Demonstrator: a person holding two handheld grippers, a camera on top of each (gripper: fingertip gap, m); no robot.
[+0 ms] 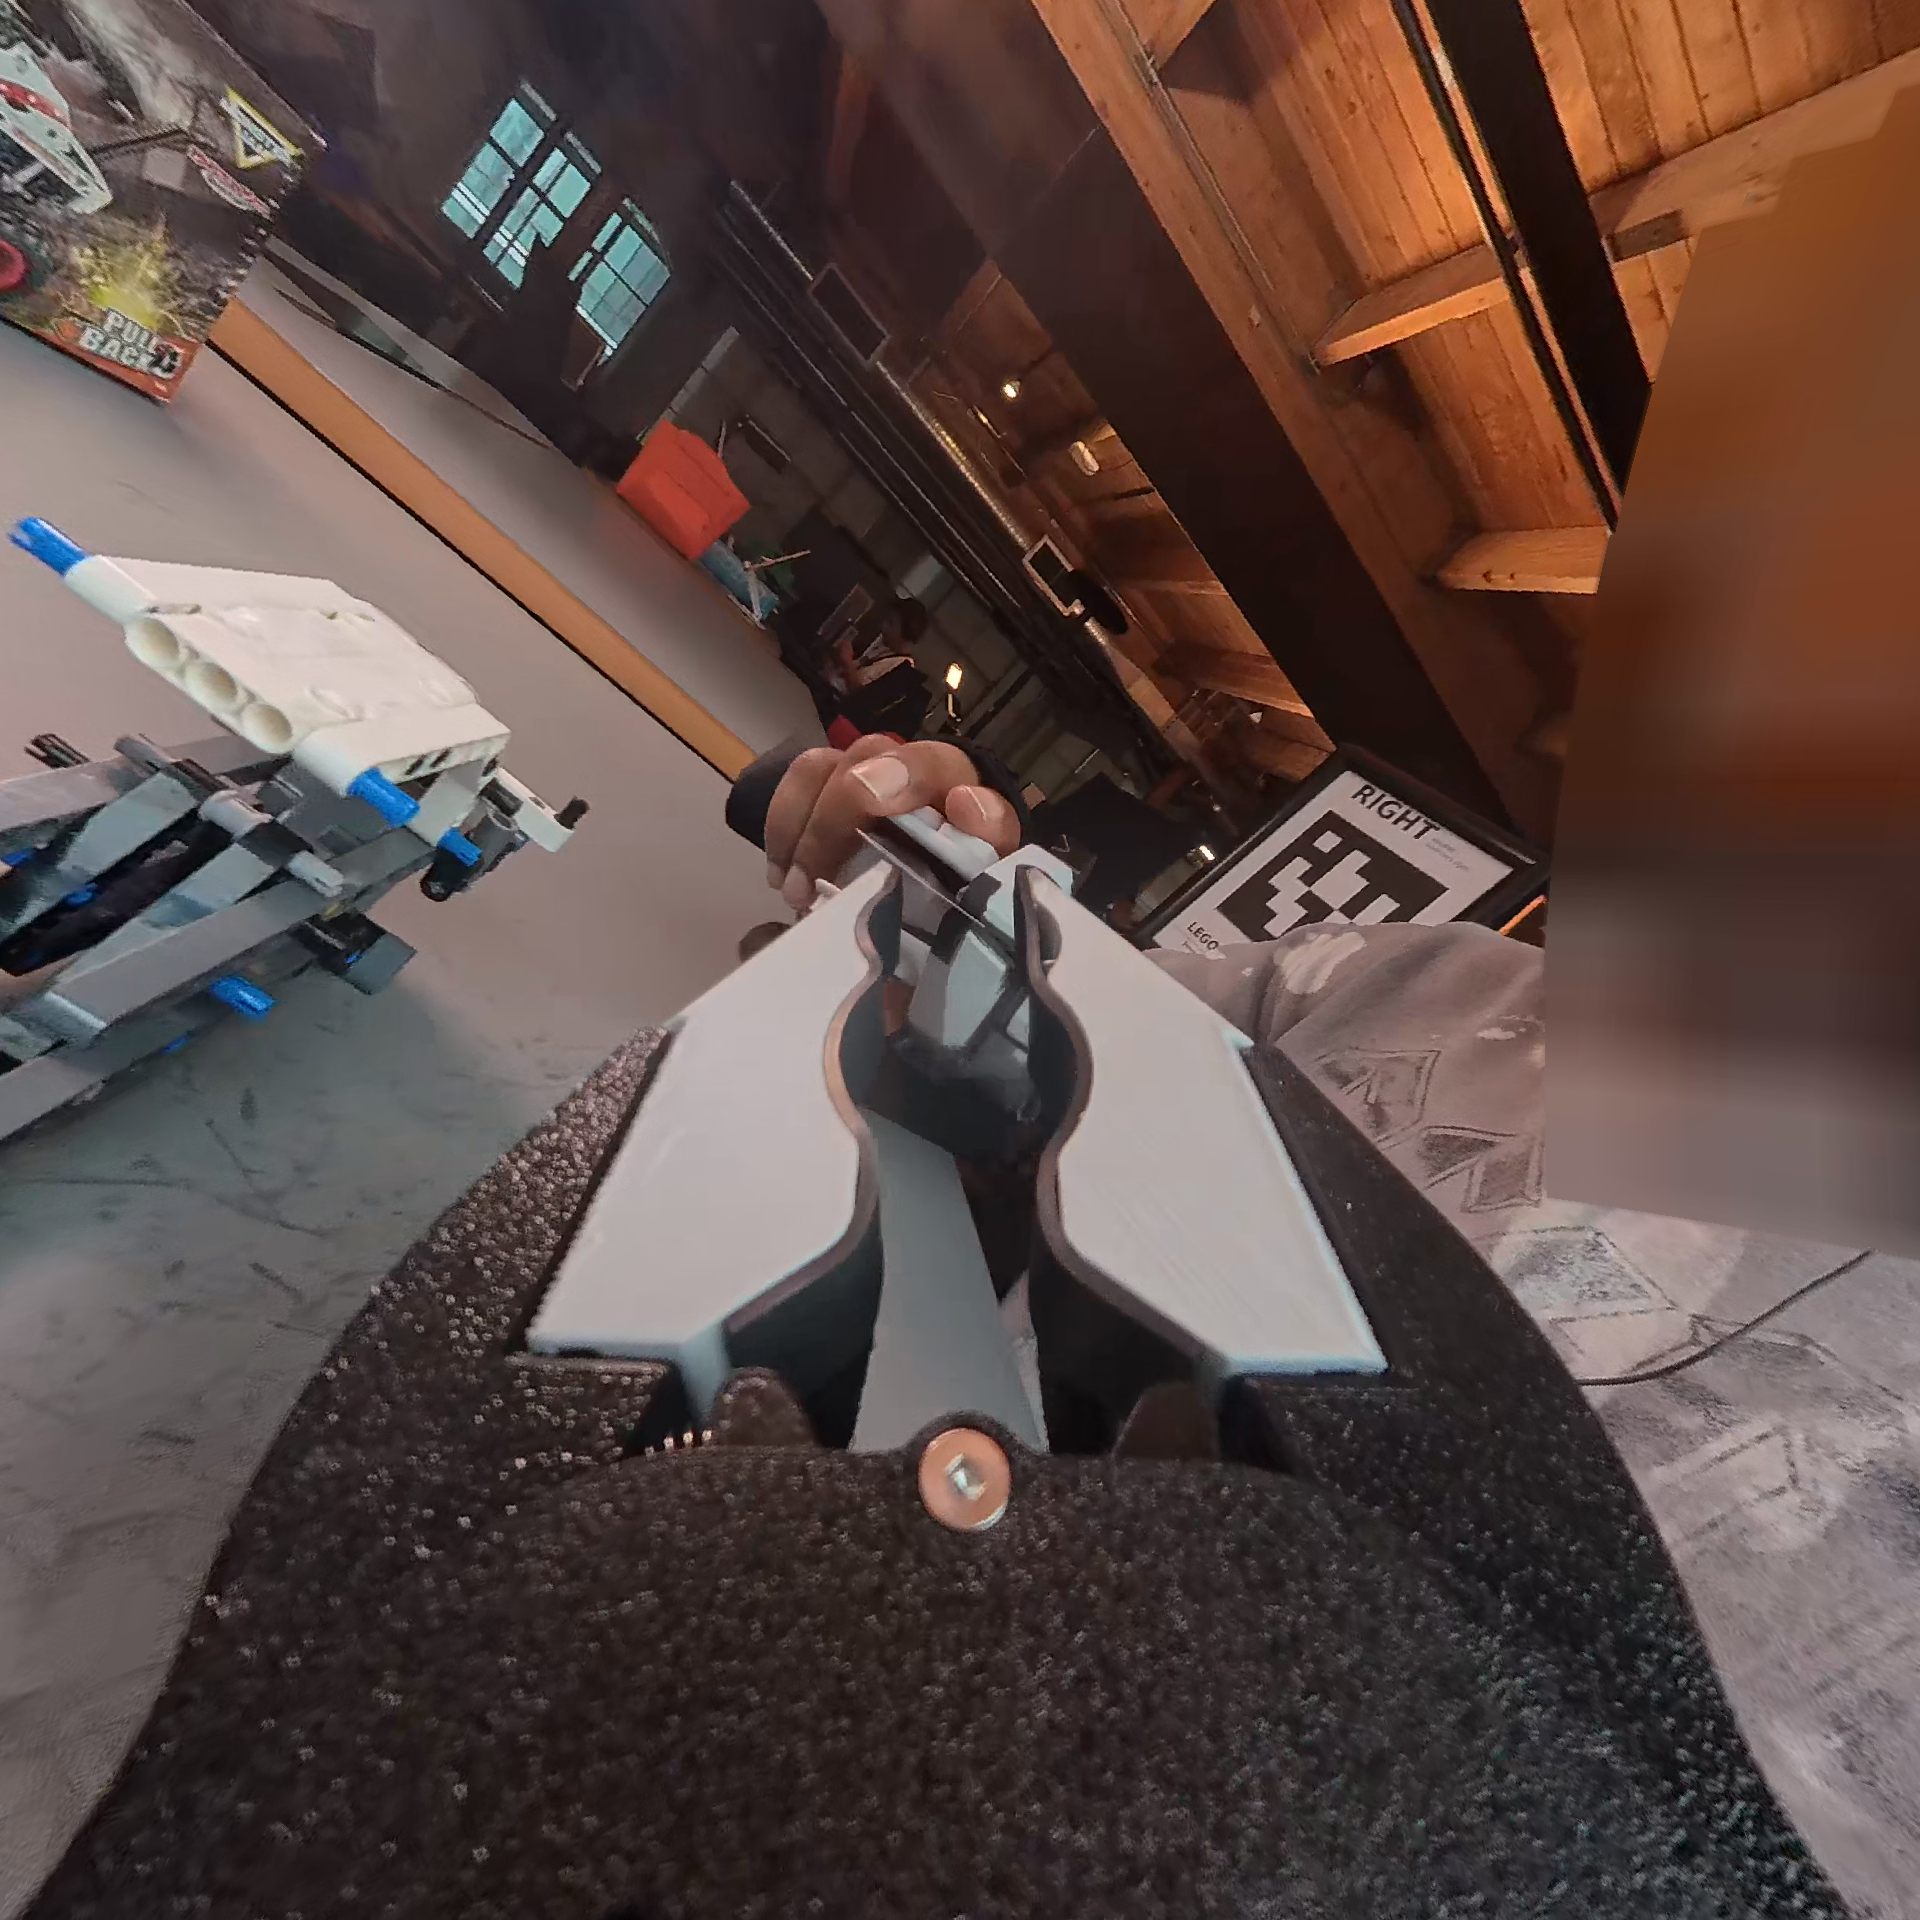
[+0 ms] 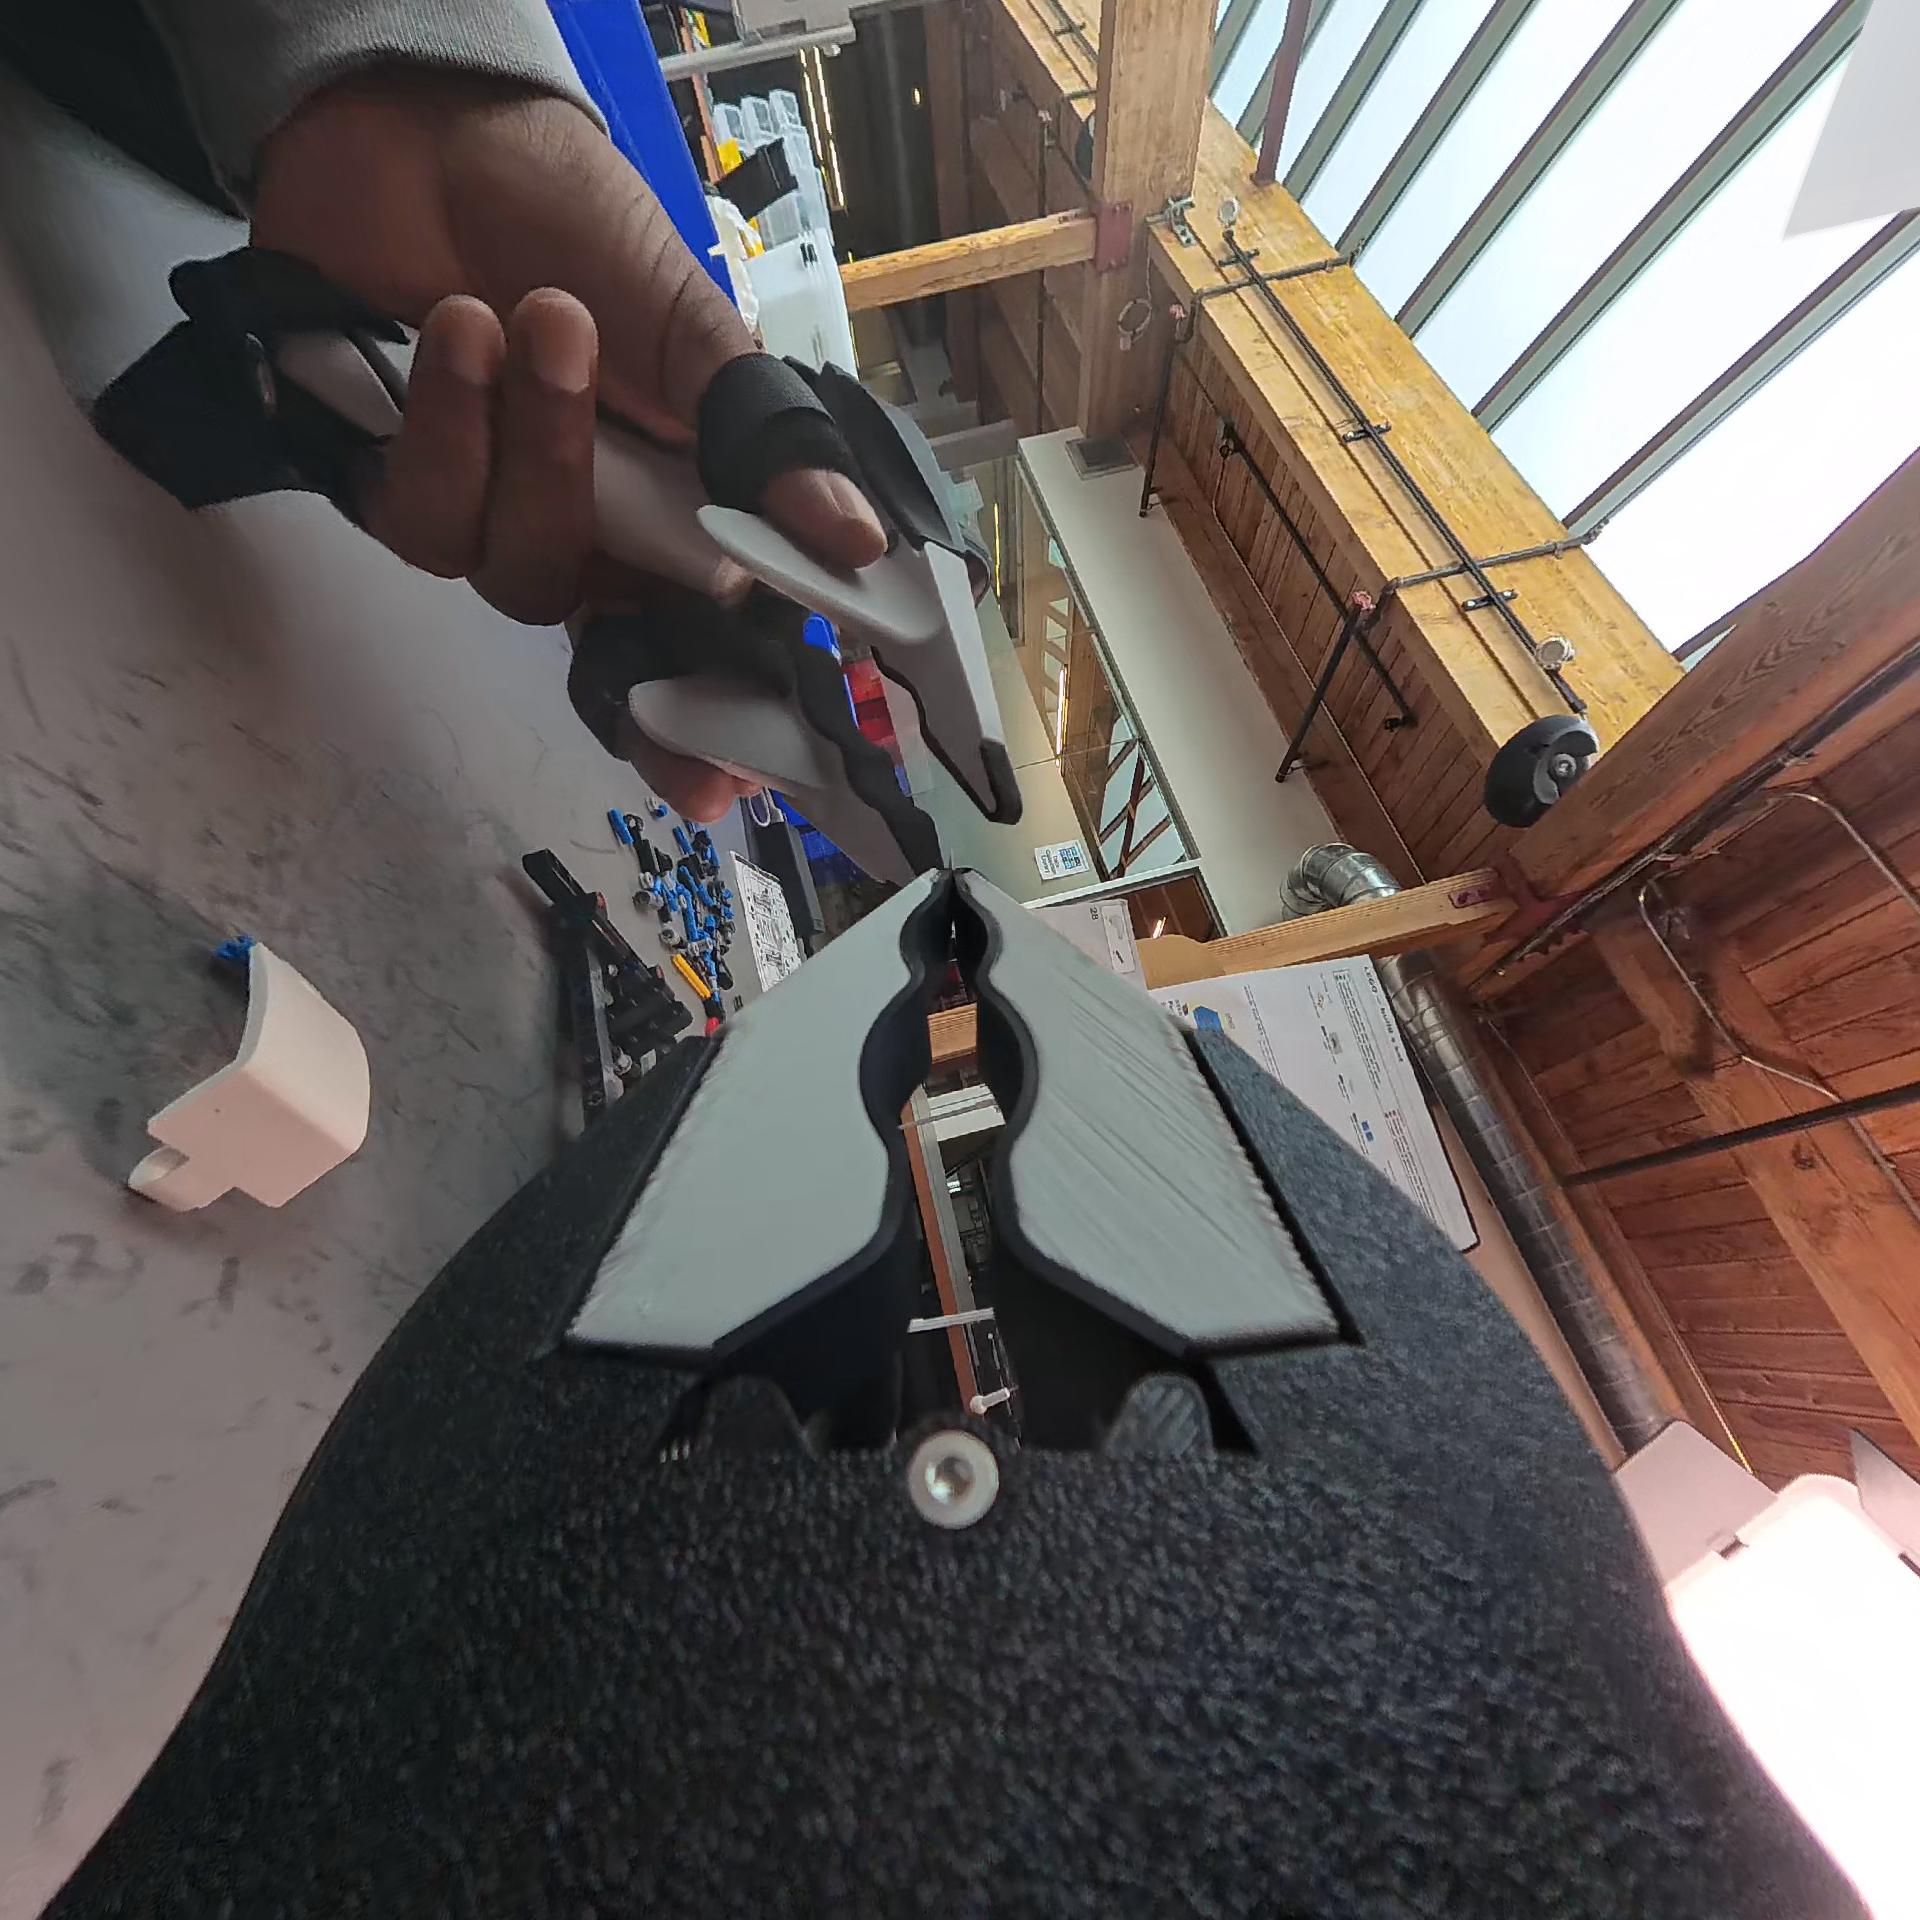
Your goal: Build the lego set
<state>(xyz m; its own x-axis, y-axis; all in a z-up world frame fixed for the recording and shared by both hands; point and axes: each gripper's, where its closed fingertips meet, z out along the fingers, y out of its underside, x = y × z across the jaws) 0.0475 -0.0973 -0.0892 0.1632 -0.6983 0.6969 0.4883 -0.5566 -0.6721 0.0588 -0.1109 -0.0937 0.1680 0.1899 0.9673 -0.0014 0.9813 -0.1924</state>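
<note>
My left gripper (image 1: 956, 883) is open and held up off the grey table (image 1: 260, 1299). The shut tips of my right gripper (image 2: 951, 878) point in between its fingers, and the two grippers meet tip to tip. In the right wrist view the left gripper (image 2: 951, 821) shows with its jaws apart, held by a hand. I cannot tell whether anything thin is pinched in the right tips. A partly built grey vehicle model (image 1: 208, 862) with a white top panel and blue pins stands on the table at the left. A white curved panel piece (image 2: 260, 1091) lies on the table.
The set's box (image 1: 125, 177) stands at the far left table edge. A pile of small blue and black loose parts (image 2: 681, 894) and a black frame assembly (image 2: 613, 997) lie farther off. White printed sheets (image 2: 1340, 1070) and a framed marker card (image 1: 1351, 873) stand behind.
</note>
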